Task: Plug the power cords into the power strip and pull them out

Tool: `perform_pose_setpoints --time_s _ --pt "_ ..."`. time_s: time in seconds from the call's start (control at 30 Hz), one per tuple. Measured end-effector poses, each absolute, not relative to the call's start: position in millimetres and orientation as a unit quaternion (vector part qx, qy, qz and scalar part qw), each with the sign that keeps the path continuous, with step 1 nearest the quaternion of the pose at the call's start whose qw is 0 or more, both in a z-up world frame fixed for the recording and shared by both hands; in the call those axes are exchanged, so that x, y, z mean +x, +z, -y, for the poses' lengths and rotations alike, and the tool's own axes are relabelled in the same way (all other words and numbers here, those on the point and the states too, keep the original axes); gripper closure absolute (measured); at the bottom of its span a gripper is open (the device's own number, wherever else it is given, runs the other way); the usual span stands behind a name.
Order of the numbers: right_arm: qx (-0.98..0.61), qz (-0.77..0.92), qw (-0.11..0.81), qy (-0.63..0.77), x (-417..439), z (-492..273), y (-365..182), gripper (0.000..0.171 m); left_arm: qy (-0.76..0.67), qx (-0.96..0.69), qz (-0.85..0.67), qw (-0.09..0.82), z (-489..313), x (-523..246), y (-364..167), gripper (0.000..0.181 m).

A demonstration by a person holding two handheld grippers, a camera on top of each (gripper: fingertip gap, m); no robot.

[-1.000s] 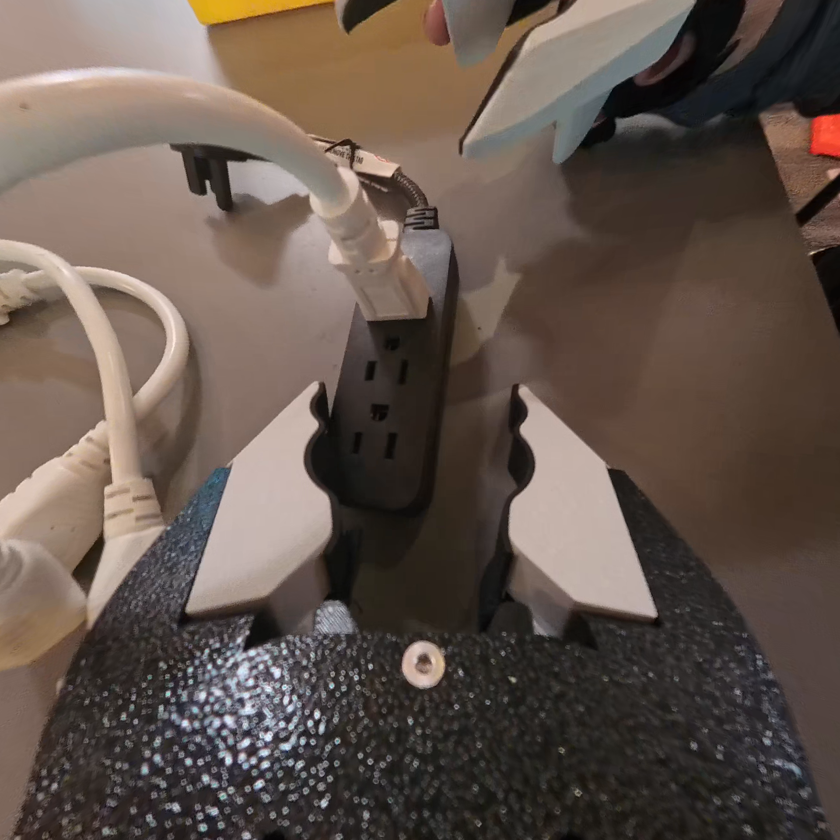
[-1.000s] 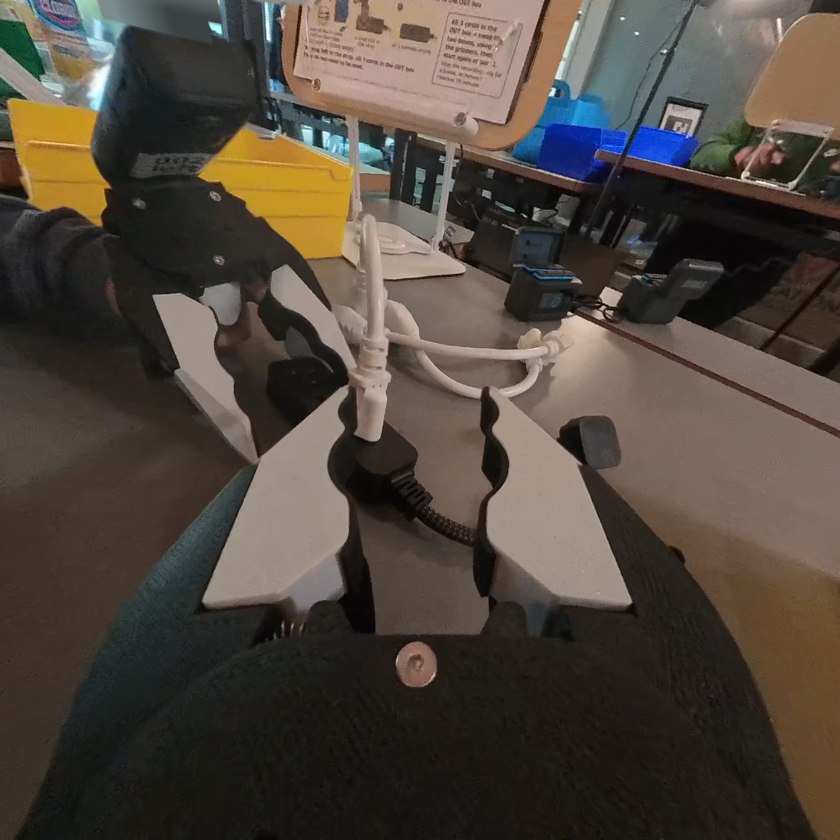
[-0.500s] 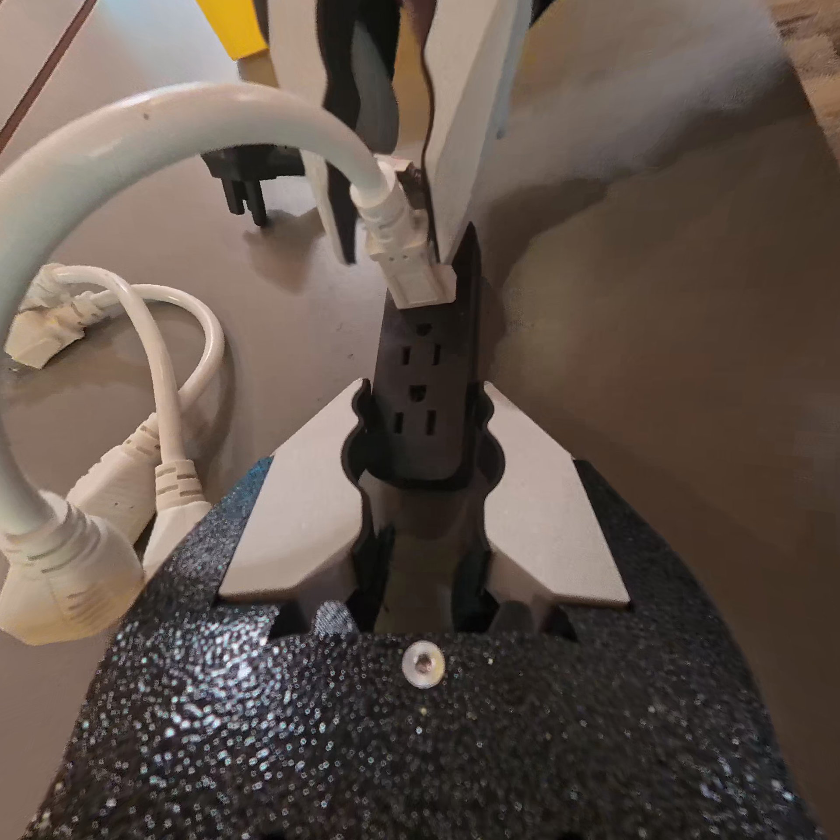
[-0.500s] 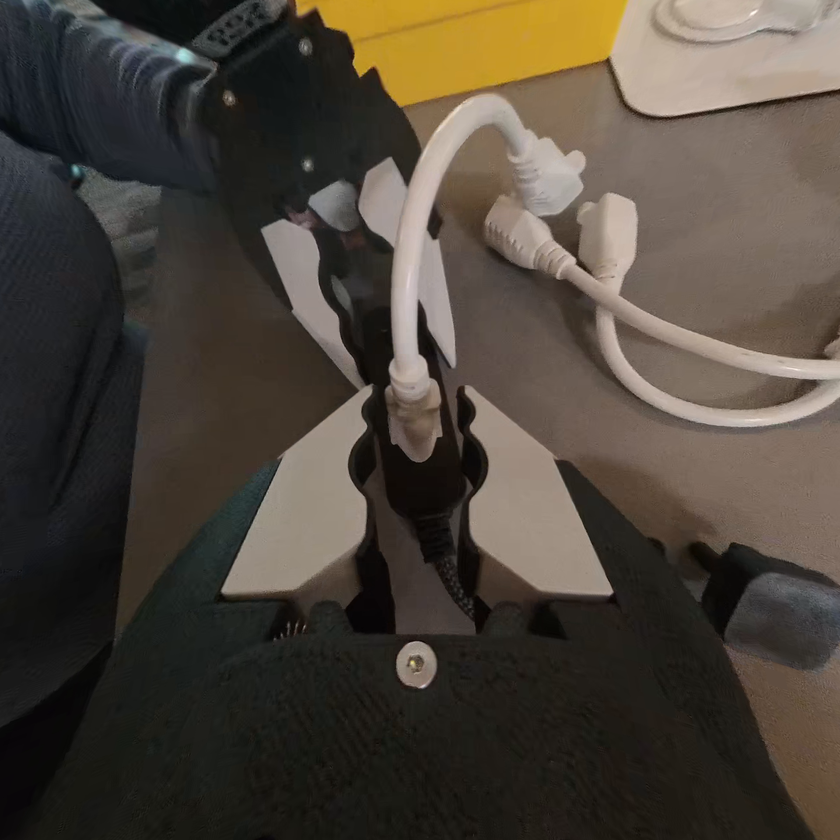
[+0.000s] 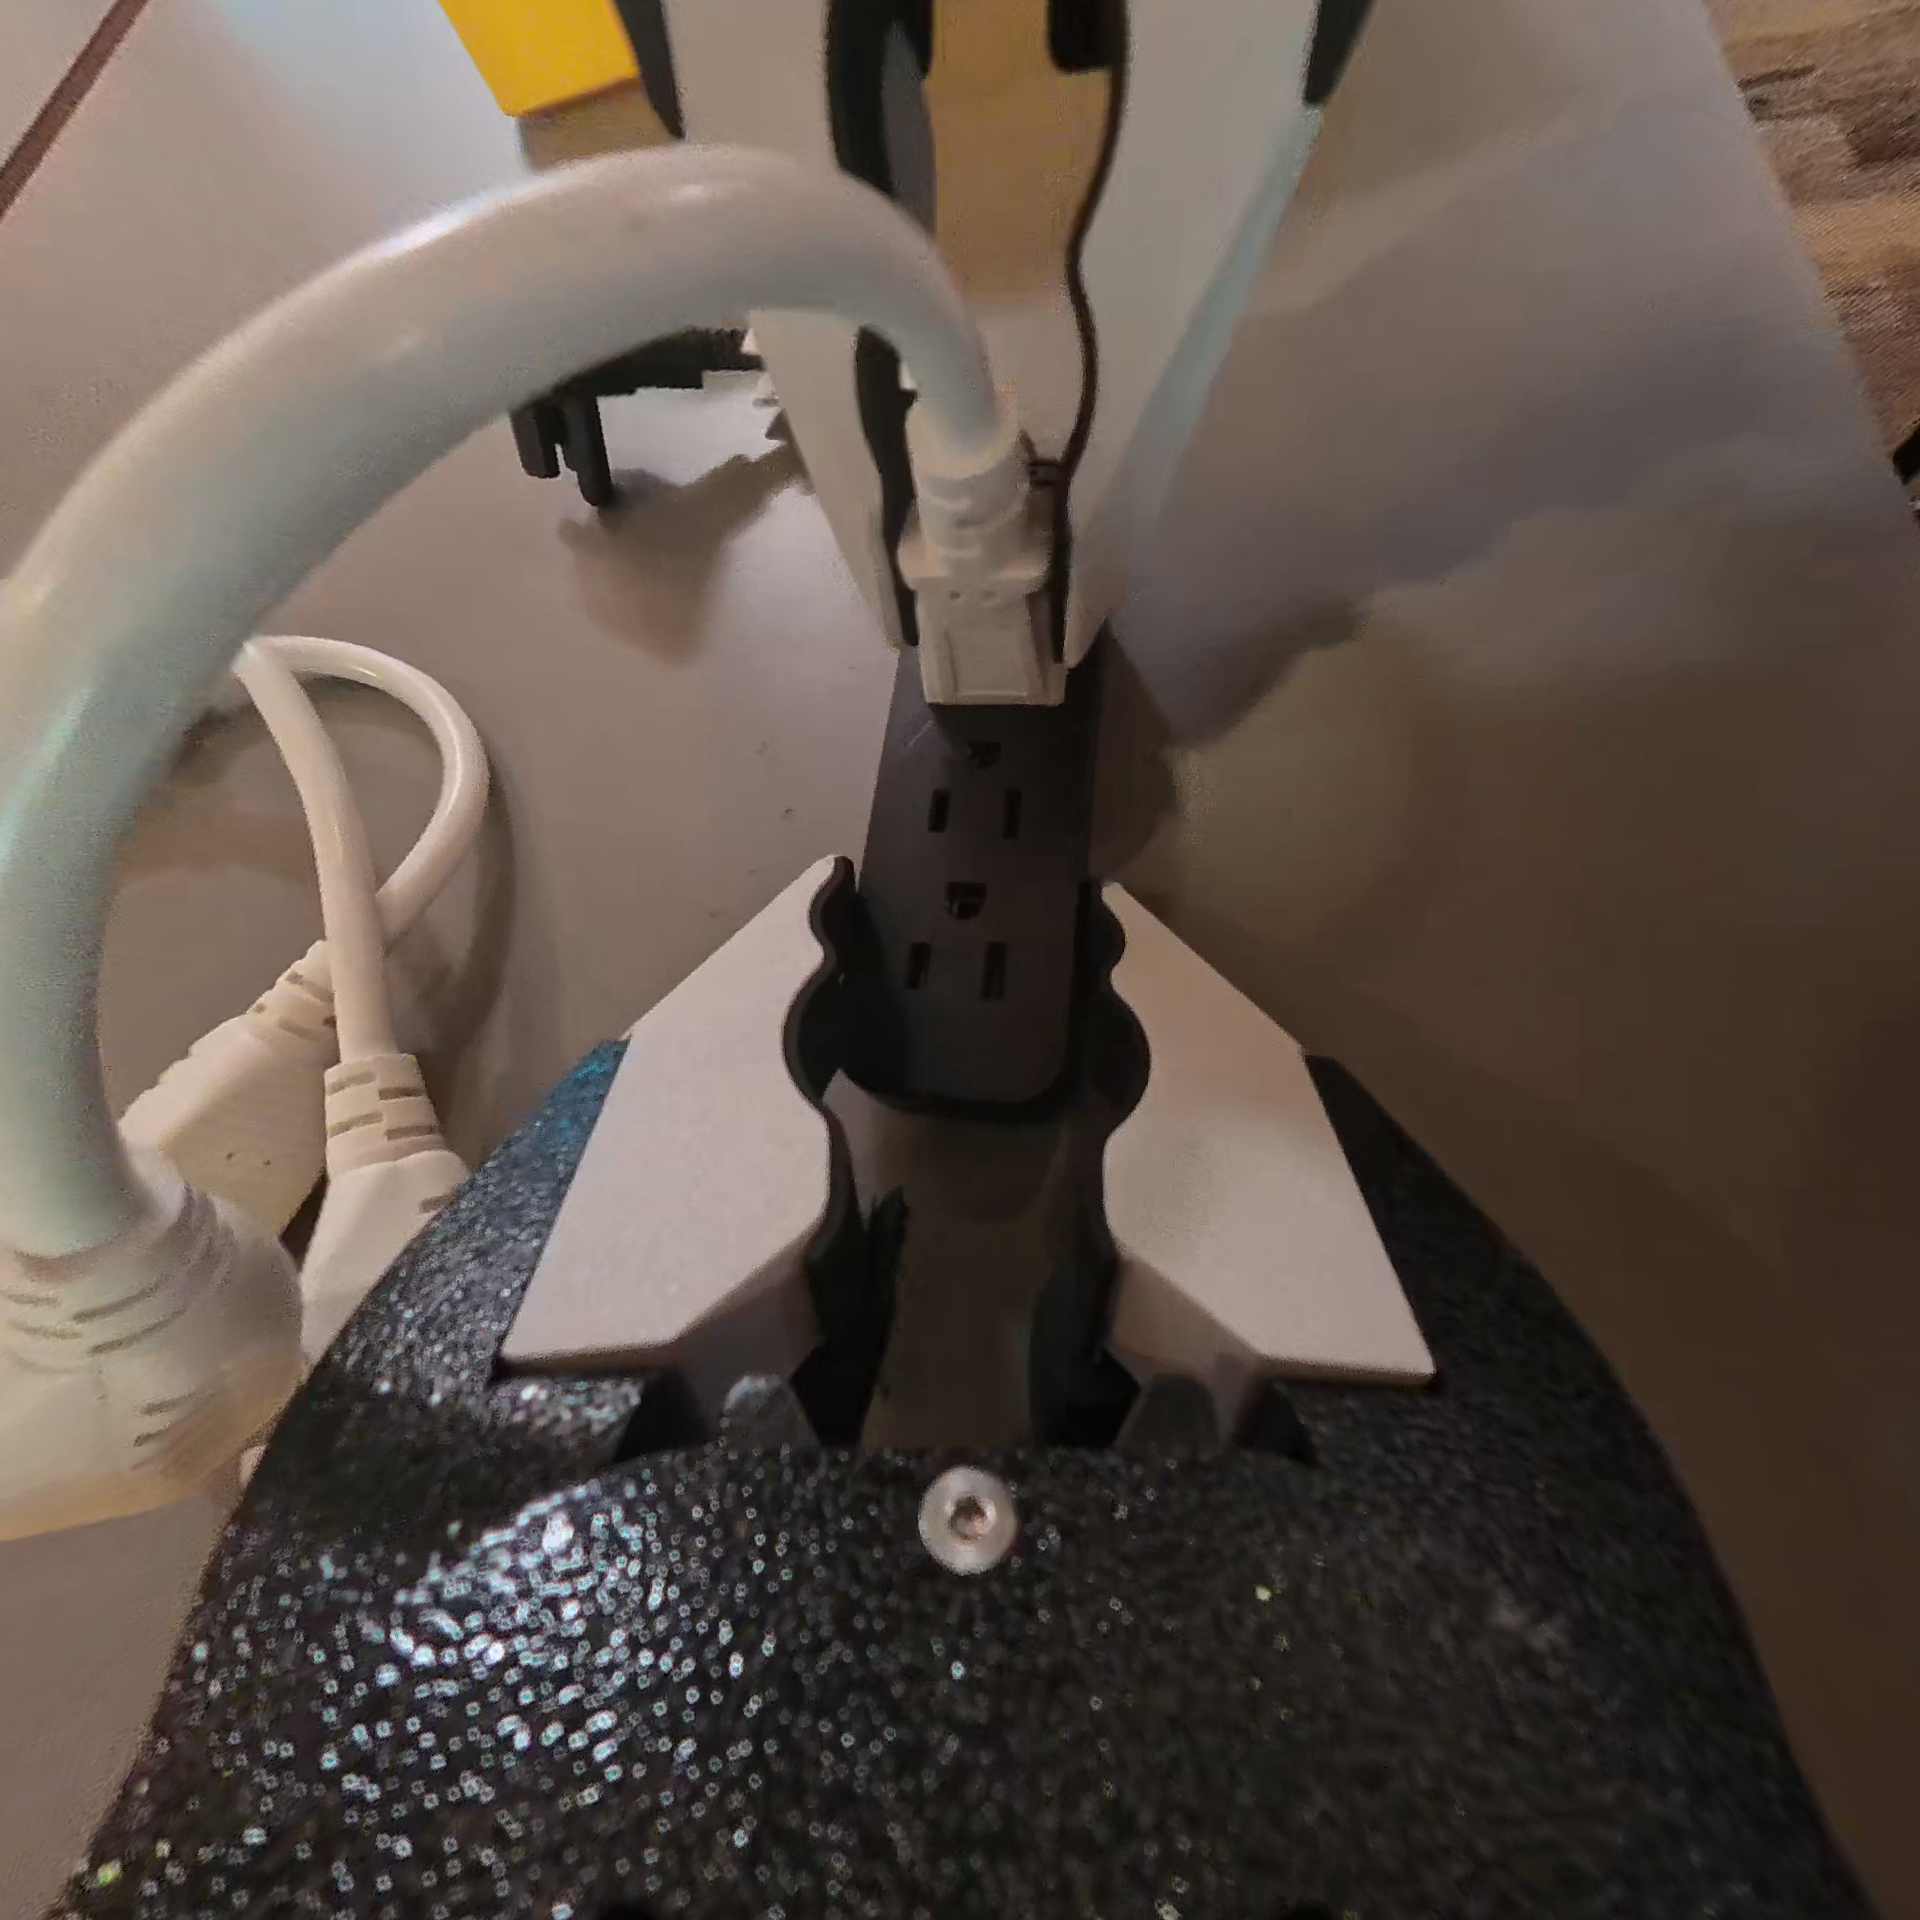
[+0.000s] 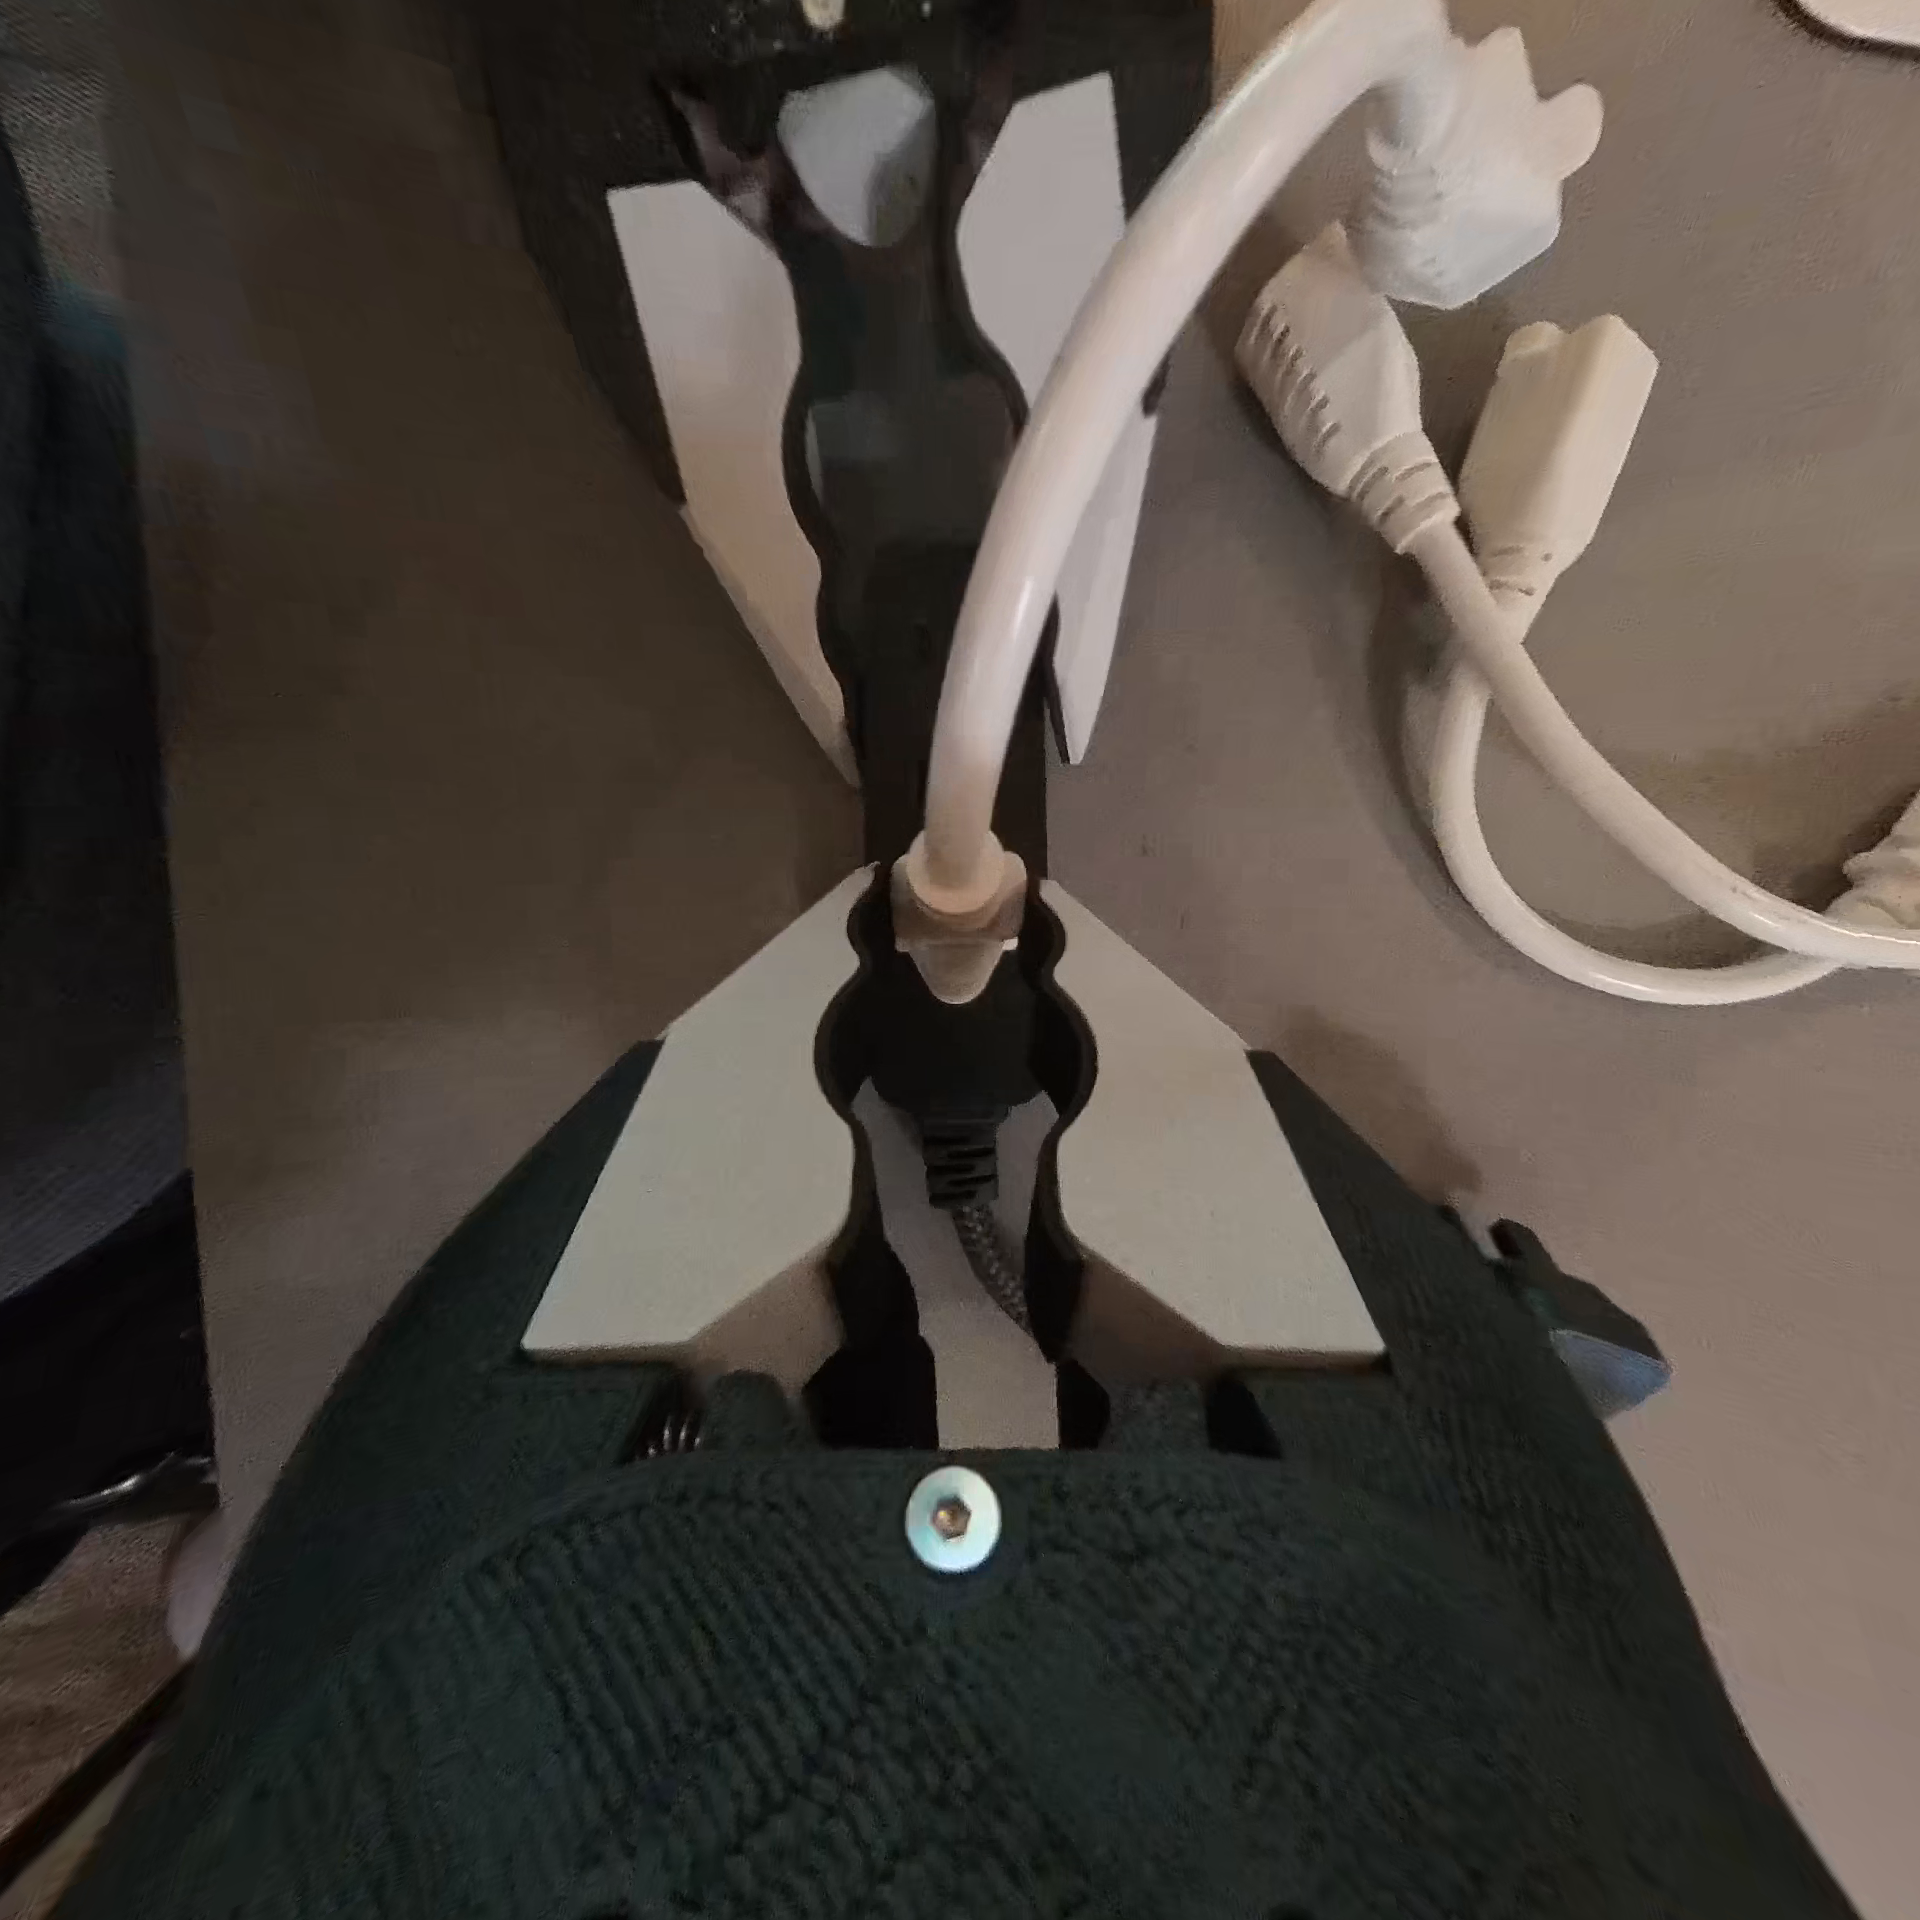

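Note:
A black power strip (image 5: 971,831) lies on the grey table. My left gripper (image 5: 966,904) is shut on its near end, one finger on each side. A white plug (image 5: 987,613) sits in the far outlet, and its thick white cord (image 5: 343,343) arcs up and to the left. My right gripper (image 6: 956,883) is shut on this white plug (image 6: 951,925), tips on both sides of it. In the right wrist view the strip (image 6: 956,1060) runs away under the plug to the left gripper (image 6: 956,758). The right gripper also shows in the left wrist view (image 5: 987,644).
More white cords with plugs (image 5: 353,935) lie left of the strip; they appear at the right in the right wrist view (image 6: 1455,499). The strip's own black plug (image 5: 566,447) lies behind, and a yellow bin (image 5: 540,52) stands at the back. There is about 4 cm between the tips of the two grippers.
My left gripper closed on the end of the strip. My right gripper came down over the far outlet and closed on the white plug.

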State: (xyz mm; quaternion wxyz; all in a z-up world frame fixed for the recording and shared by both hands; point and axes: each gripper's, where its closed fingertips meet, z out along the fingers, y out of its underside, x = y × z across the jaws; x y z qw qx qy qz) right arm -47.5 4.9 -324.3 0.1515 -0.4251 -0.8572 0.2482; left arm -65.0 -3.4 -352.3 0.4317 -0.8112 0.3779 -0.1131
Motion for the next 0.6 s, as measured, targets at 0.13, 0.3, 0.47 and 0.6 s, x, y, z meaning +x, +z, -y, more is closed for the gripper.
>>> perform_pose_setpoints --time_s 0.13,0.3,0.47,0.6 --pt "-0.444 0.832 0.177 0.282 -48.0 -4.4 -324.8 0.148 -0.133 -0.809 -0.374 0.434 3.5 -64.1 -351.7 0.139" --pt "-0.402 0.795 0.28 0.359 -52.4 -2.4 -295.4 0.131 -0.117 -0.793 -0.391 0.453 10.5 -62.1 -348.3 0.137" --pt "-0.449 0.595 0.389 0.541 -45.0 -44.3 -225.7 0.12 -0.113 -0.744 -0.402 0.522 40.6 -66.6 -326.8 0.127" --pt "-0.558 0.505 0.448 0.482 -51.7 -105.7 -237.3 0.125 -0.054 -0.662 -0.374 0.647 55.8 -87.5 -282.8 0.137"
